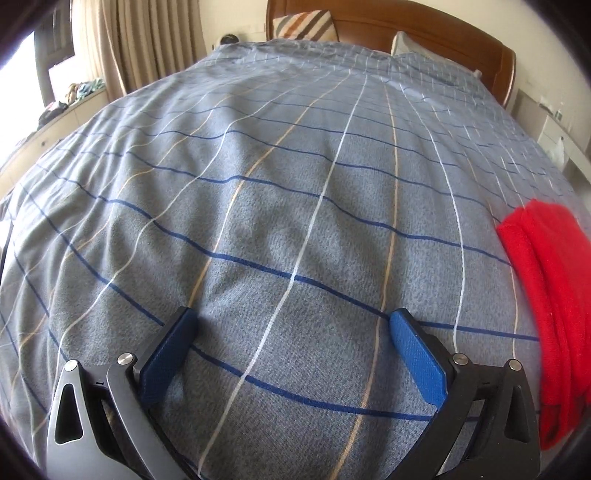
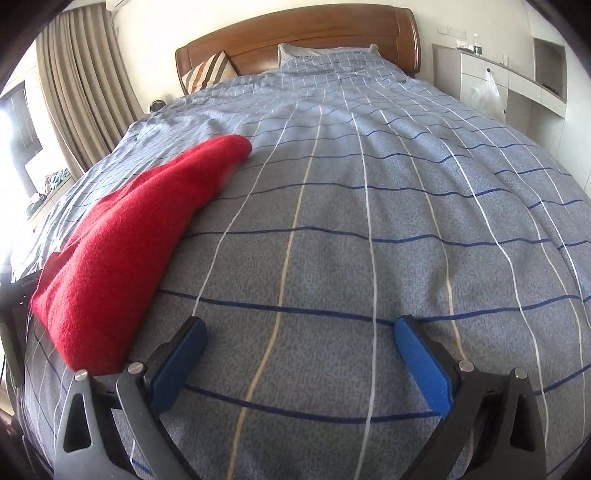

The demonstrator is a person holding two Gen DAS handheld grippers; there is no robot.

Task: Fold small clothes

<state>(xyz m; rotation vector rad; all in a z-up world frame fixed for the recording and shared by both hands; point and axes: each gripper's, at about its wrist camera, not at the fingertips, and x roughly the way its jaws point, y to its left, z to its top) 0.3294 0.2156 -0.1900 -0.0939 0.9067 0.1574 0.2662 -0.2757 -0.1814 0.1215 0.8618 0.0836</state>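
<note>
We read no legible writing, our left gripper (image 1: 293, 321) spread wide and empty, our right gripper (image 2: 299, 328) likewise, folded red garment (image 2: 125, 240) lying between them on the checked bedcover (image 2: 369, 221)

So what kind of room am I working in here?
A bedroom, most likely: a bed with a checked blue-grey duvet, a wooden headboard with pillows against it, and long beige curtains at the window.
</note>
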